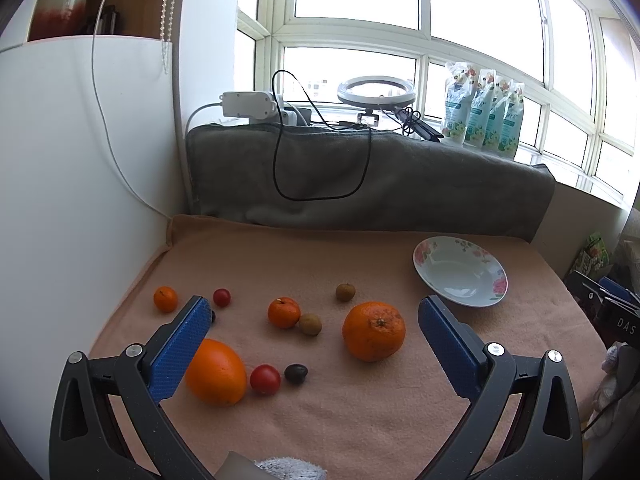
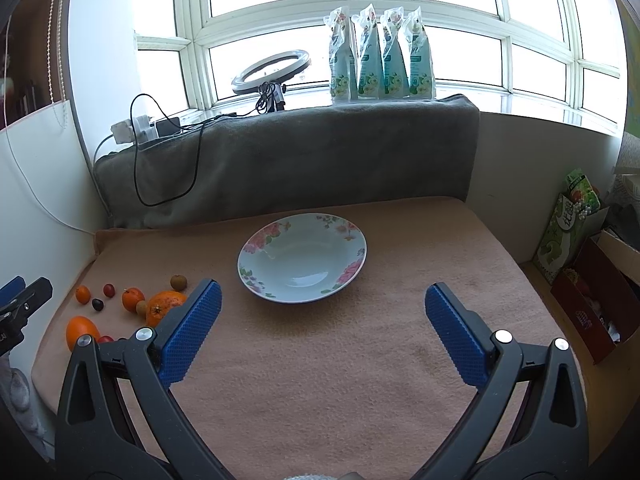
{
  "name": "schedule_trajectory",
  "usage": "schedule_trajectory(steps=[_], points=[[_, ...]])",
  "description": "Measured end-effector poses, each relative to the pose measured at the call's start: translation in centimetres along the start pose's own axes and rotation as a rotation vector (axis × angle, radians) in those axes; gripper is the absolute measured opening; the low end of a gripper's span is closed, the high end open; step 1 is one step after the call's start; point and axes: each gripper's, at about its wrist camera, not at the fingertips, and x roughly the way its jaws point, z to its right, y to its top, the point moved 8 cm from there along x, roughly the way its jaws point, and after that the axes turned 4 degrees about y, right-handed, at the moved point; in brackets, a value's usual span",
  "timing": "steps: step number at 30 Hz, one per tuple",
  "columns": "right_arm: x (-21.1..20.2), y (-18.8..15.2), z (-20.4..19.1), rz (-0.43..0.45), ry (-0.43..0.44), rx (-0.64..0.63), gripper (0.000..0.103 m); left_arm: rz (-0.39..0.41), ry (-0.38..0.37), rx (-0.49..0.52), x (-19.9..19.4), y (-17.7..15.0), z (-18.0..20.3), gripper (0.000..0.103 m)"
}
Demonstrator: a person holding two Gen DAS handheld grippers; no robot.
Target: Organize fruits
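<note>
A: Where's the fruit?

B: Scattered on the left half of the peach blanket (image 1: 360, 420). The large orange (image 1: 374, 331) sits nearest the floral plate (image 1: 460, 272); a smooth orange (image 1: 216, 372) lies touching a cherry tomato (image 1: 265, 379), close to the near-left edge.

A: And the grippers?

B: The left gripper (image 1: 314, 312) is spread wide above the fruit, holding nothing. The right gripper (image 2: 322, 300) is equally wide, near the plate, over bare blanket.

A: Open room?

B: The blanket's right half, up to its right edge.
</note>
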Motion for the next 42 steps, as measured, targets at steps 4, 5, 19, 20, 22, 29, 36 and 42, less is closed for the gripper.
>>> schedule_trajectory(steps=[4, 5, 19, 20, 22, 29, 36, 42], points=[[0.0, 0.0, -0.1, -0.004, 0.002, 0.000, 0.103, 0.001, 0.001, -0.001, 0.0, 0.0, 0.0, 0.103], [0.1, -0.1, -0.2, -0.004, 0.003, 0.000, 0.103, 0.001, 0.001, 0.000, 0.0, -0.1, 0.0, 0.103], [0.2, -0.3, -0.4, -0.008, 0.007, 0.003, 0.103, 0.000, 0.000, -0.003, 0.1, -0.1, -0.1, 0.103], [0.3, -0.4, -0.4, -0.008, 0.007, 0.002, 0.103, 0.000, -0.001, -0.003, 0.1, -0.1, -0.1, 0.103], [0.3, -0.4, -0.4, -0.008, 0.007, 0.002, 0.103, 0.000, 0.000, -0.003, 0.1, -0.1, -0.1, 0.103], [0.6, -0.6, -0.6, -0.010, 0.009, 0.001, 0.103, -0.002, -0.003, -0.006, 0.2, -0.2, -0.1, 0.103], [0.7, -0.8, -0.7, -0.022, 0.017, 0.004, 0.103, -0.005, -0.003, -0.008, 0.2, -0.3, -0.1, 0.103], [1.0, -0.8, -0.6, -0.035, 0.022, 0.006, 0.103, -0.018, -0.006, -0.009, 0.8, -0.8, -0.1, 0.103]])
